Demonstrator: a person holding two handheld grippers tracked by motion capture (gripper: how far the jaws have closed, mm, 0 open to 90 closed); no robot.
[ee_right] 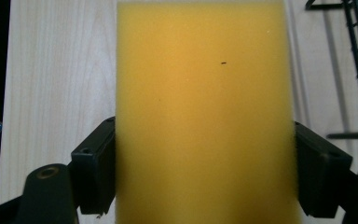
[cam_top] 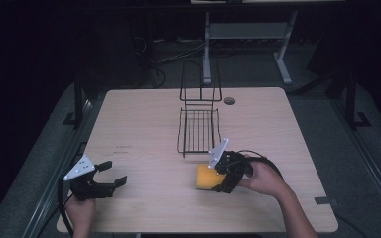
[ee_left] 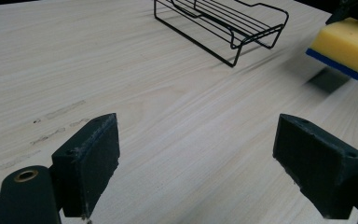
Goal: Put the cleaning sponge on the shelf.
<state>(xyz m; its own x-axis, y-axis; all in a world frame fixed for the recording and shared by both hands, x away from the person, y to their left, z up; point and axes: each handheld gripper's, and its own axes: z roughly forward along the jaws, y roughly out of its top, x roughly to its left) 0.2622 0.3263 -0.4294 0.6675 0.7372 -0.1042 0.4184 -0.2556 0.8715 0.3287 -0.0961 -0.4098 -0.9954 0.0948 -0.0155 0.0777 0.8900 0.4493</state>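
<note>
No text, label, brand, number or sign could be read anywhere. Faint dark marks on the pale wooden table [cam_top: 123,147] looked like small print, but they were too blurred to make out.

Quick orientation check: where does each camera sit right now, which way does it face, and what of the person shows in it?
High view: above the person's side, facing forward and down on the table; both forearms, the left gripper and the right gripper enter from below.
Left gripper view: rides the left gripper, looking across the table between its open jaws.
Right gripper view: rides the right gripper, looking down at the sponge between its jaws.
Shared: all three show the sponge and the wire rack.
</note>
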